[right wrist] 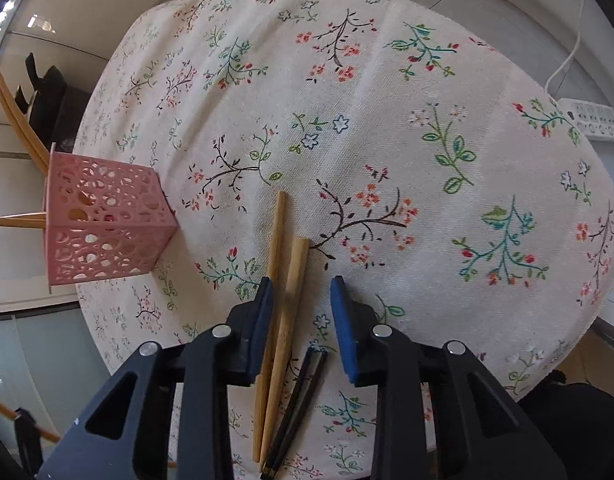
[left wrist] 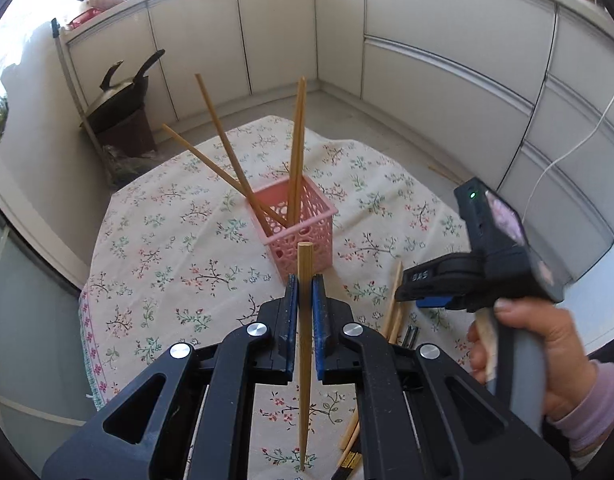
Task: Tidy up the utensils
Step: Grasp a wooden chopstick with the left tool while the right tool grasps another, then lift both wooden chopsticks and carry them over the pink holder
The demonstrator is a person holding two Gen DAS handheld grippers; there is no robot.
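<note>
The left gripper [left wrist: 305, 292] is clamped on one pale bamboo chopstick [left wrist: 305, 360], upright at frame centre. Just beyond stands the pink perforated basket [left wrist: 303, 236] holding more chopsticks. Only the right wrist view shows the right gripper [right wrist: 303, 300] part-open, straddling two bamboo chopsticks [right wrist: 285, 280] on the floral-clothed counter [right wrist: 387, 120], dark chopsticks [right wrist: 299, 400] beside.

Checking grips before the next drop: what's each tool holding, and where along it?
Left tool clamps a bamboo chopstick near its thick upper end. Right tool holds nothing.
</note>
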